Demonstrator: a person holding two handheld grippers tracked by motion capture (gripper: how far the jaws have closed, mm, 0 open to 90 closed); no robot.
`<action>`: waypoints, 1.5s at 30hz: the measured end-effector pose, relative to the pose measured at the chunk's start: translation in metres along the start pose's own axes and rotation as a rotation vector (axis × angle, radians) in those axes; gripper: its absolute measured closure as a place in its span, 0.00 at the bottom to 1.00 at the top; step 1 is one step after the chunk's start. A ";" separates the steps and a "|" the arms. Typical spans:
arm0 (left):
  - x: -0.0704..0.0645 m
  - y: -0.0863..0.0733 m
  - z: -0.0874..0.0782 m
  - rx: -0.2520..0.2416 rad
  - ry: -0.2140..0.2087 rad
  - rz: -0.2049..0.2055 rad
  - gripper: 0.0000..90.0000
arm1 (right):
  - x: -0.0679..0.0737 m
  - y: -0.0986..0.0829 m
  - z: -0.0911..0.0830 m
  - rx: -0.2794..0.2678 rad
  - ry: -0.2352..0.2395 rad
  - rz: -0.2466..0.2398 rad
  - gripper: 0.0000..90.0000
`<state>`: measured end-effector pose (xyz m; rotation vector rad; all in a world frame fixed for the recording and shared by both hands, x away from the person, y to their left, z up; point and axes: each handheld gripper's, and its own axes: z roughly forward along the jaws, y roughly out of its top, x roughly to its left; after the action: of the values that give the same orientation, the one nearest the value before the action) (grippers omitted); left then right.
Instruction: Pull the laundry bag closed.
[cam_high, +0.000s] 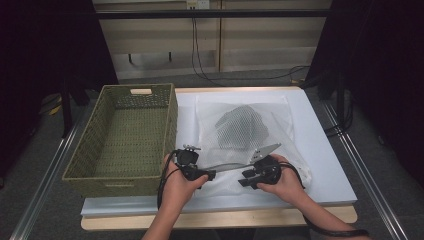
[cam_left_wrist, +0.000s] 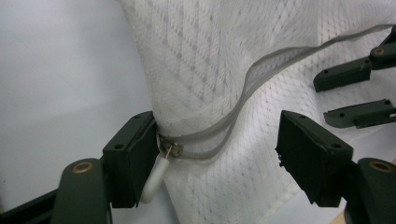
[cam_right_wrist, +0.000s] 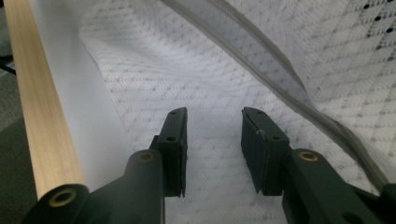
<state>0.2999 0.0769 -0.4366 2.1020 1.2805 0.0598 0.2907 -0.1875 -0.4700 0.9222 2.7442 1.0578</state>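
Wide-open left hand-held gripper (cam_left_wrist: 217, 158) frames the mesh bag's (cam_left_wrist: 219, 60) zipper pull (cam_left_wrist: 156, 177); right hand-held gripper (cam_right_wrist: 214, 144) narrower, empty.

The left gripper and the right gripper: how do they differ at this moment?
The left gripper has its jaws spread wide around the zipper pull at the corner of the mesh bag; the right gripper has its jaws closer together over plain mesh. The left one touches the zipper end; the right one grips nothing. Both are open and low over the bag's near edge.

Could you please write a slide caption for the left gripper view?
Open hand-held gripper straddles the zipper pull at the corner of a white mesh laundry bag.
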 end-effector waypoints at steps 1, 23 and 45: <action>-0.001 0.001 -0.001 -0.019 -0.005 -0.020 0.31 | -0.001 -0.002 0.000 0.012 -0.009 -0.018 0.73; 0.006 0.002 -0.005 -0.030 0.020 -0.028 0.28 | -0.001 -0.001 0.000 0.013 -0.013 -0.005 0.72; 0.008 0.001 0.003 0.001 -0.067 -0.061 0.39 | 0.016 0.045 0.028 -0.071 0.074 -0.076 0.64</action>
<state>0.3061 0.0815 -0.4407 2.0472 1.3040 -0.0372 0.3079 -0.1353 -0.4604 0.7775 2.7561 1.1903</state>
